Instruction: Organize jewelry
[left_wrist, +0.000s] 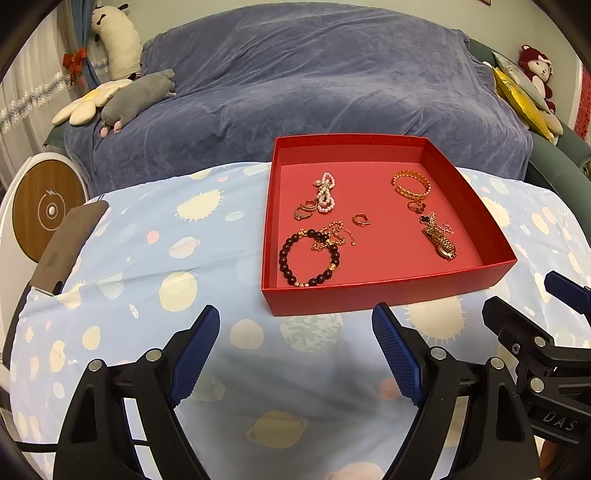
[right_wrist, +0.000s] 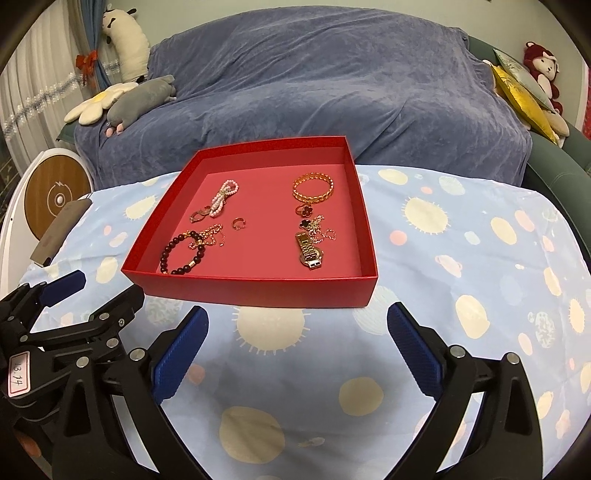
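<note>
Blue velvety throw (left_wrist: 314, 74) covered the whole sofa behind, creased and soft, with plush toys at both ends cut off by the fisheye rim. Pale blue cotton tablecloth with planet and sun prints (left_wrist: 155, 266) was smooth, one fold running across. Shallow red cardboard box (left_wrist: 369, 295) sat on it, square, matte, open-topped, holding all the jewelry. Inside: dark round-bead bracelet with gold spacers (left_wrist: 309, 258) near the front left, thin gold chain (left_wrist: 334, 234) tangled over its far edge; links hard to make out. Wide gold openwork bangle (right_wrist: 313, 189) at the back right. Gold link watch (right_wrist: 309, 249) front right, with a black clover chain bunched at its far end. Pink-white pearl strand (left_wrist: 325, 192) doubled up at the back left, small rings beside it, too small to resolve. One small gold hoop (left_wrist: 359, 219) mid-box.

Left gripper (left_wrist: 295, 350) and right gripper (right_wrist: 297, 345) hung short of the box over the cloth, ribbed blue pads (right_wrist: 177, 362) spread wide, nothing between them.
</note>
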